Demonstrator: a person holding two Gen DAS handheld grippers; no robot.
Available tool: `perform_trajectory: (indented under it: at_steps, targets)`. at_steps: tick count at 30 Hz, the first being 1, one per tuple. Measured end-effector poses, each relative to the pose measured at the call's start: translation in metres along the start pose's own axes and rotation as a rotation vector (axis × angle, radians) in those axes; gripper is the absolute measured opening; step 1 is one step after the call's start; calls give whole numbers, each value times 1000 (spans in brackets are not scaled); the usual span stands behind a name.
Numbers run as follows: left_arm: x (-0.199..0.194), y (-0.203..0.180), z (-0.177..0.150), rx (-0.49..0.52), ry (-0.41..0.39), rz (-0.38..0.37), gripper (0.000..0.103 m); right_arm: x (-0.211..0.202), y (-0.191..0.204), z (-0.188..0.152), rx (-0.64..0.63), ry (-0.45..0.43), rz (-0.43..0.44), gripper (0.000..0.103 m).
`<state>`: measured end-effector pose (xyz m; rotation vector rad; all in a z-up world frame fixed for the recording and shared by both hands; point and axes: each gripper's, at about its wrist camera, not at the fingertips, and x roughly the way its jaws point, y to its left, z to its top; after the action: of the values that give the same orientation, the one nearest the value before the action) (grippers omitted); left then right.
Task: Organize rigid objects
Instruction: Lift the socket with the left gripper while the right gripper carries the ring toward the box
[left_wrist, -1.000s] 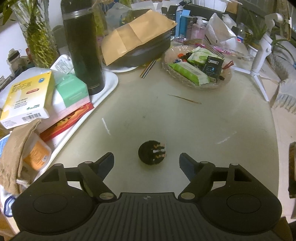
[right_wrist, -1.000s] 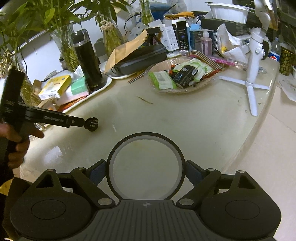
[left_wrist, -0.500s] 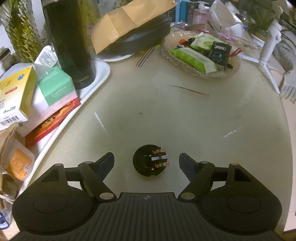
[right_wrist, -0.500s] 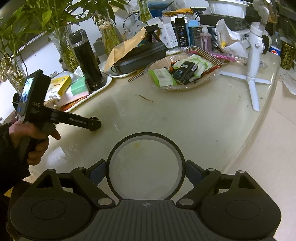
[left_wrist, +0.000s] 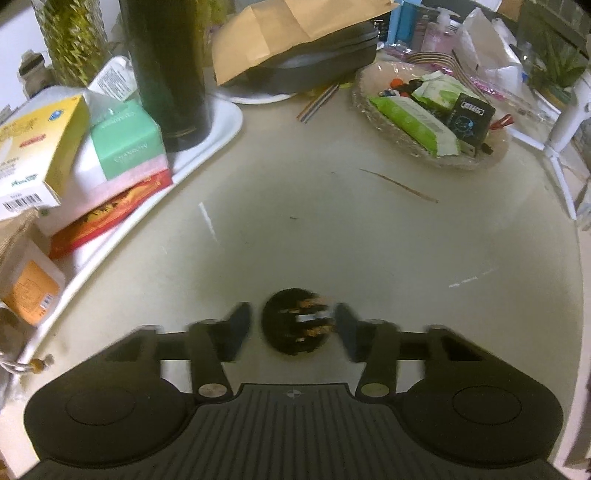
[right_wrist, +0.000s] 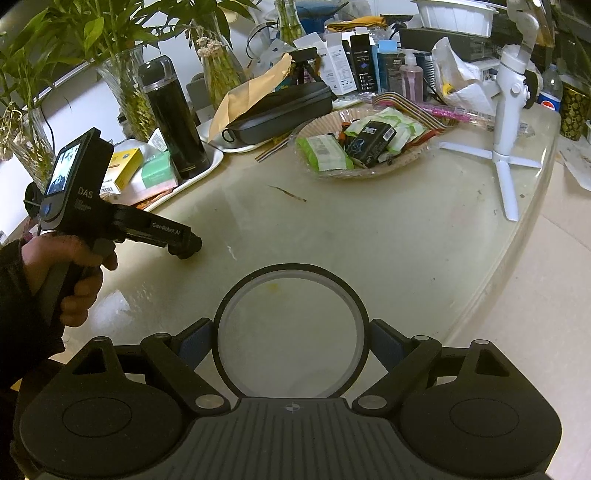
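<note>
A small black round plug (left_wrist: 293, 322) with metal prongs lies on the beige table. My left gripper (left_wrist: 293, 326) is low on the table with a finger on either side of the plug. Its jaws are blurred and close to the plug, with a small gap showing on the left side. In the right wrist view the left gripper (right_wrist: 184, 248) touches the table and hides the plug. My right gripper (right_wrist: 290, 345) is shut on a round black-rimmed clear lens (right_wrist: 290, 328) and holds it above the table's near edge.
A white tray (left_wrist: 218, 144) at left holds boxes and a dark flask (left_wrist: 168, 70). A glass bowl (left_wrist: 430, 122) of packets stands at the back right. A black case with a brown envelope (left_wrist: 295, 44) and a white tripod (right_wrist: 508, 122) stand further back.
My left gripper has moved forward over the plug and its jaws have narrowed around it. The right gripper has stayed still with the lens.
</note>
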<state>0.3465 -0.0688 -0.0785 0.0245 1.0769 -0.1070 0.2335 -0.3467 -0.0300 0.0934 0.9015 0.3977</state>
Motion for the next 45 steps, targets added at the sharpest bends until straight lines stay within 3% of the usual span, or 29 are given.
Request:
perform_trajectory:
  at_steps: [11,24,38,45]
  targets:
    - [-22,1,-4,10,-49,-26,43,-1,2,-1,-16,-1,-11,91]
    - [-78,5,-20,103,-225,-79,43,-6,11,2,-34,-1,-3,91]
    - [-136,-3,-52,211,-384,-27,43,-24,38,15,-78,-28,25,91]
    - [-165,-18,-80,306,-473,59,43,-32,49,17,-98,-31,28,91]
